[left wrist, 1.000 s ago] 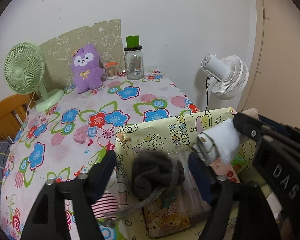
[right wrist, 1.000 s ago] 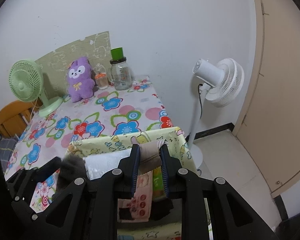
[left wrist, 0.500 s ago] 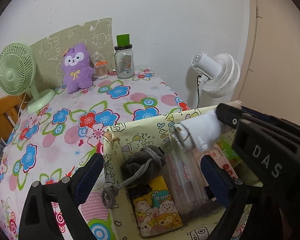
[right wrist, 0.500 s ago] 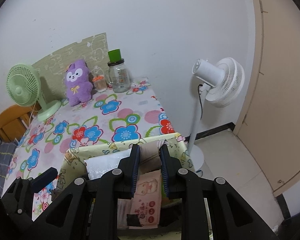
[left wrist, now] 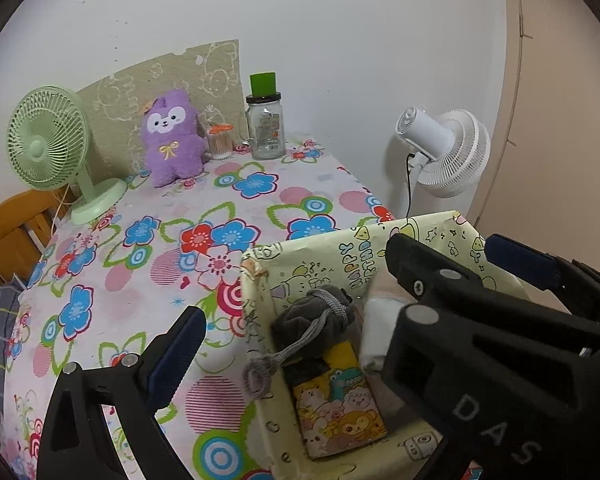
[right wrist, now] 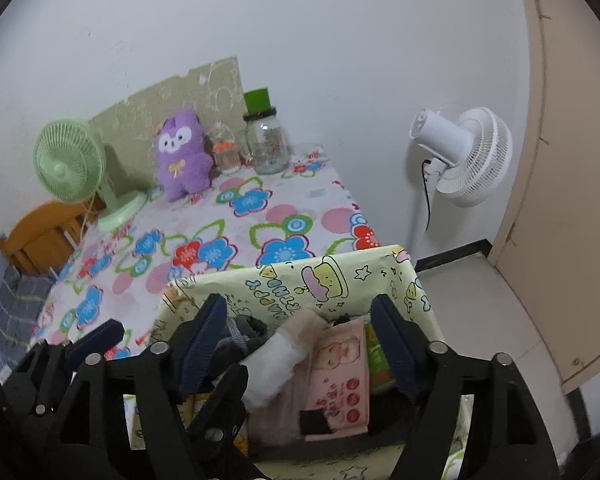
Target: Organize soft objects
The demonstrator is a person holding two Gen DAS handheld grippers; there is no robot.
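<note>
My right gripper (right wrist: 300, 336): jaws wide, empty, over white roll (right wrist: 274, 364) in box (right wrist: 340, 280) | my left gripper (left wrist: 332, 316): wide, empty.

Box (right wrist: 340, 280) packed tight — tablecloth (left wrist: 148, 288) beside it open, fans and jar well back.

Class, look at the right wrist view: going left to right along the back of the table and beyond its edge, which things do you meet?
green desk fan → purple plush toy → small orange-lidded jar → glass jar with green cap → white standing fan
</note>
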